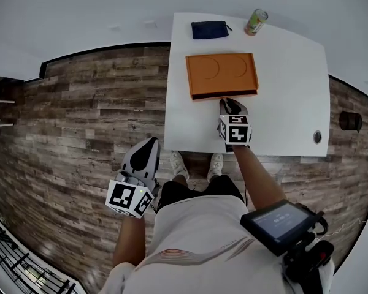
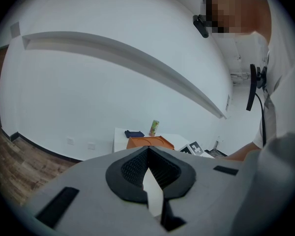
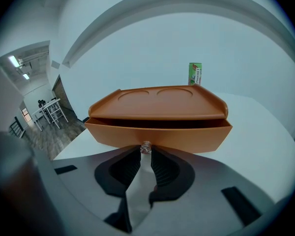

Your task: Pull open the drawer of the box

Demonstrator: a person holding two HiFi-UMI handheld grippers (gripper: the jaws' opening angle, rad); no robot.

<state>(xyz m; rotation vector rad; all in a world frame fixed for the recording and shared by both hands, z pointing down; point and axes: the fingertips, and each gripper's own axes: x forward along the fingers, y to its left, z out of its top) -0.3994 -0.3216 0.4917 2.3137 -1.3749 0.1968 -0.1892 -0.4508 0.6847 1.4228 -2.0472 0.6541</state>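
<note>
Risk 1: the left gripper (image 1: 148, 147) hung off the white surface (image 1: 282, 90), over the wooden floor (image 1: 80, 115), with its jaws pinched together on nothing. The flat orange plastic box (image 1: 221, 74), mid-surface with its front facing the person, therefore had no brace. A pull would likely drag the whole box toward the near edge.

Risk 2: the right gripper (image 3: 146, 155) had its jaws narrow, clamped on the small clear knob (image 3: 146, 147) of the orange drawer (image 3: 160, 134), which was cracked open by a thin dark gap. The glossy knob could slip out of the pads.

Pose: the left forearm was low by the hip, its gripper tilted slightly down. The right arm was stretched forward, its gripper angled down at the box front.
</note>
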